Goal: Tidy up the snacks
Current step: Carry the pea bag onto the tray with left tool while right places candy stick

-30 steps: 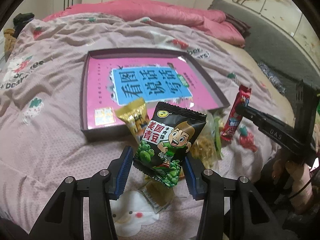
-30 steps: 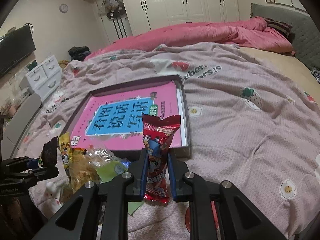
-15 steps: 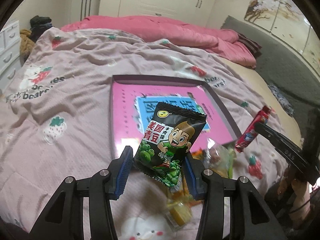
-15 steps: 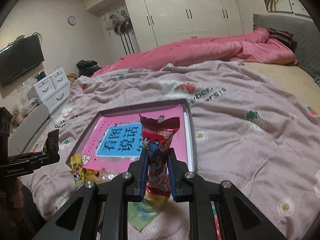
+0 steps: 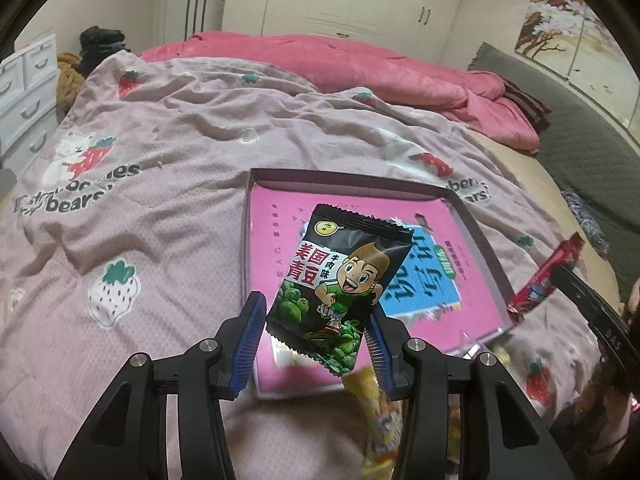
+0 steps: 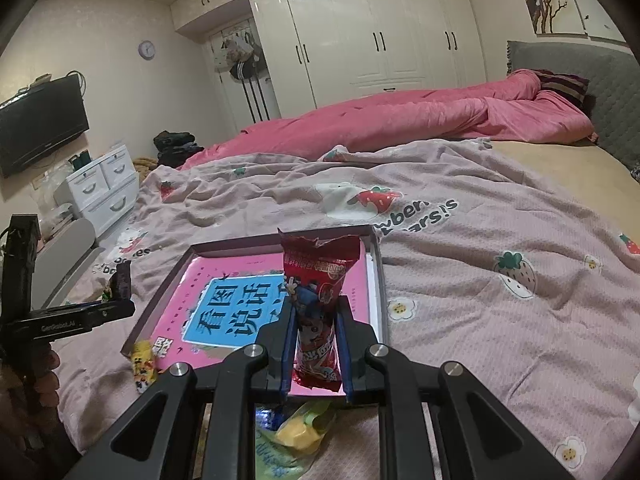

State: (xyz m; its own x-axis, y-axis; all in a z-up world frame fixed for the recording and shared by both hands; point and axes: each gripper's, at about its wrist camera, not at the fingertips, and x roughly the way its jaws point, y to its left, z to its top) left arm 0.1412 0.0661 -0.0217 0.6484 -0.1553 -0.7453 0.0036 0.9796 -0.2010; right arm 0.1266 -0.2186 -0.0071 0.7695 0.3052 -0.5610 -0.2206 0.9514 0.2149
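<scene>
Gripping: left tongs [image 5: 316, 338] clamp black pea packet [image 5: 340, 286]; right tongs [image 6: 316, 350] clamp red packet [image 6: 318, 300] | right view alone: television [image 6: 40, 124]

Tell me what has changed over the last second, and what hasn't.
Both grippers have lifted their snacks off the pile by the box's near edge and carried them over the shallow box. The left gripper now holds the black green-pea packet above the pink book; the right gripper holds the red packet there too. Nothing was released. The box and the leftover yellow snacks stayed put.

"美国青豆" on black snack packet [image 5: 340, 280], "bears!" on bedspread [image 5: 72, 204], "看图说话" on tray [image 6: 240, 312]
</scene>
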